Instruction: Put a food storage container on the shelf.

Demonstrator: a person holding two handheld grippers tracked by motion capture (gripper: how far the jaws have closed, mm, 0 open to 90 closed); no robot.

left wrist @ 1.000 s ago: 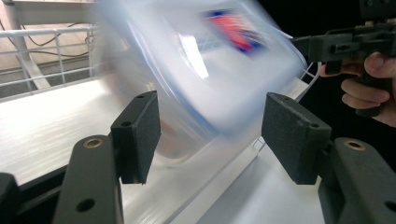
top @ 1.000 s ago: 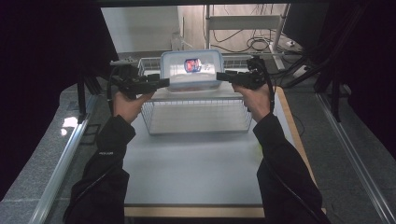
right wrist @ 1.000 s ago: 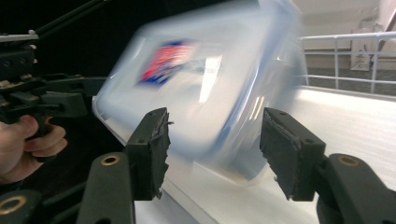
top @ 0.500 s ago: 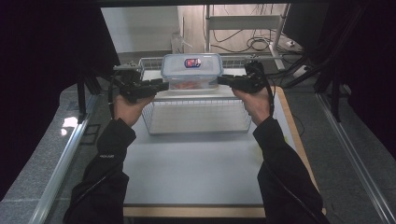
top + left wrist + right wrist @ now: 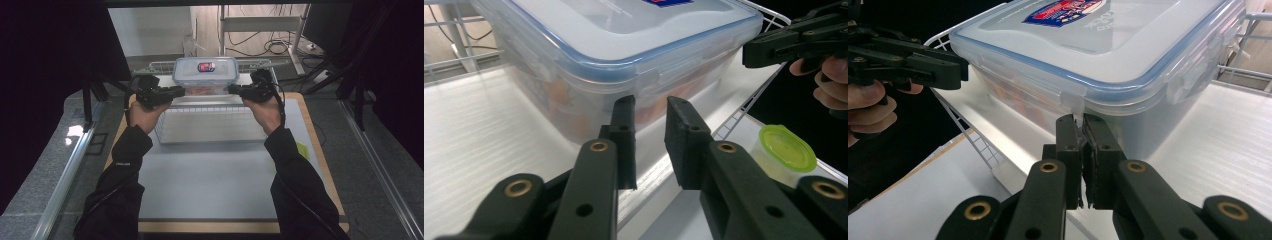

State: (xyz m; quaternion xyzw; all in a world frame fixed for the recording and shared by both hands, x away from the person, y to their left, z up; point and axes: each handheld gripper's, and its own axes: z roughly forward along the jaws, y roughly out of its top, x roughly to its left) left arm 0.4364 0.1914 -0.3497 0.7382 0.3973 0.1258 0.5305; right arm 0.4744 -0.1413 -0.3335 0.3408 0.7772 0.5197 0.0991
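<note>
High view first, working out from 6 o'clock. Can see both sleeves reaching up over the white table [image 5: 210,185], then a wire basket [image 5: 210,131] around the middle. Past that, toward 12 o'clock, sits the clear lock-lid container [image 5: 205,75] on the rack's white shelf, lid on, something orange inside. Got the left gripper [image 5: 181,91] coming at its 9 o'clock side and the right gripper [image 5: 232,89] at its 3 o'clock side, both roughly level.

Left gripper view next: been closing just now but not met yet. Leaves a narrow gap with nothing between the pads, tips stopping just short of the left latch [image 5: 651,80]. Also shows a little green-lidded cup [image 5: 787,148] down at 4 o'clock, off the shelf edge.

Right gripper view: jaws pretty much together, also just closed. Looks pinched on the thin bottom lip of the right latch flap [image 5: 1074,107], though hard to say how much plastic is actually in there.

Worries from here:
- Could end up lopsided. Lifting with only the right side gripped would swing or tip the box.
- Might lose that flap. Thin, slick and held by the very tips, so easy to slip out.
- Could pop the latch open instead of moving the box, since pulling outward does exactly that.
- Might close the left on air and shove the box toward 3 o'clock.
</note>
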